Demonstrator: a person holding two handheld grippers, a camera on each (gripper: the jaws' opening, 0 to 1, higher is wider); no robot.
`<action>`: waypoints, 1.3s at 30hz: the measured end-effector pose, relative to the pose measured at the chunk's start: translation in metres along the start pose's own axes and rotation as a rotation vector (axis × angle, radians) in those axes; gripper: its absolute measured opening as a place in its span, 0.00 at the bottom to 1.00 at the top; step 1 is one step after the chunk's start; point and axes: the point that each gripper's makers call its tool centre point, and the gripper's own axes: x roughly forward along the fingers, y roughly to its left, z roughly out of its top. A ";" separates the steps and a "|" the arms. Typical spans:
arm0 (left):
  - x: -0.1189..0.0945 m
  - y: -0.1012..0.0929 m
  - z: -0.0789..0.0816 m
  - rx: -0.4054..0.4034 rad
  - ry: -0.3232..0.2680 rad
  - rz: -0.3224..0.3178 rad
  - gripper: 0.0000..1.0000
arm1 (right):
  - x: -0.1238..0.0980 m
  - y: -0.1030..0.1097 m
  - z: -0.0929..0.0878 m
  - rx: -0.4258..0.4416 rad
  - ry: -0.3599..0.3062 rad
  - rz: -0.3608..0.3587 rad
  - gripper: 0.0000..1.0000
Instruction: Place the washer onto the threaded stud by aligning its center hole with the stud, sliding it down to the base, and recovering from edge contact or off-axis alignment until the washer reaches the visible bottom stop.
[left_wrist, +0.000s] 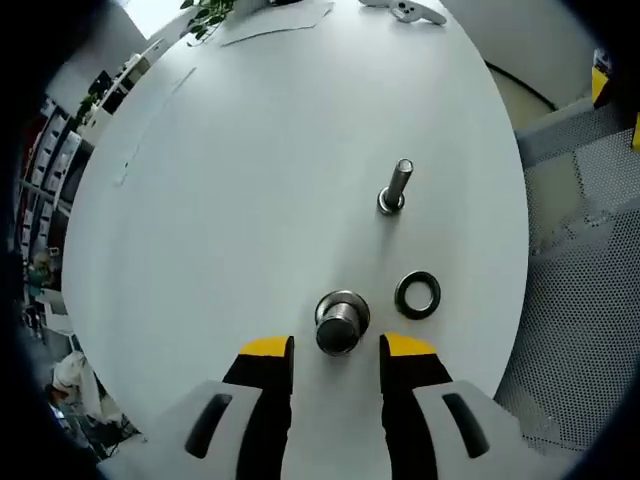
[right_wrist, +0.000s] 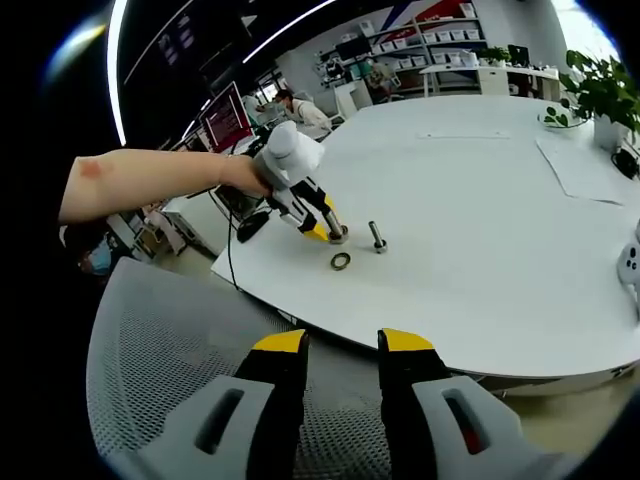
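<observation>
Low over the white tabletop (left_wrist: 250, 180), the left gripper (left_wrist: 338, 352) has its jaws spread on either side of a short metal stud (left_wrist: 342, 320), not touching it. Just beside lies the black washer (left_wrist: 417, 294), flat; a second stud (left_wrist: 395, 187) stands beyond. Meanwhile the right gripper (right_wrist: 341, 346) hangs off the table edge over a mesh chair (right_wrist: 180, 350), jaws spread and empty. Shelves (right_wrist: 440, 40) and a potted plant (right_wrist: 600, 95) stand behind.

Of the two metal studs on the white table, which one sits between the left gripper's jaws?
The wide-headed stud, right ahead of the left gripper. The slimmer stud stands farther off, beyond the black washer.
</observation>
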 end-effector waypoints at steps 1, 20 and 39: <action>-0.001 -0.001 -0.001 -0.006 -0.007 -0.002 0.34 | 0.000 0.000 0.000 0.000 0.001 0.000 0.30; -0.015 -0.021 -0.019 -0.065 -0.104 0.006 0.36 | 0.000 0.000 0.000 0.001 -0.003 -0.003 0.30; -0.002 -0.057 0.000 -0.074 -0.170 -0.091 0.37 | 0.000 -0.001 -0.001 0.001 0.004 -0.005 0.30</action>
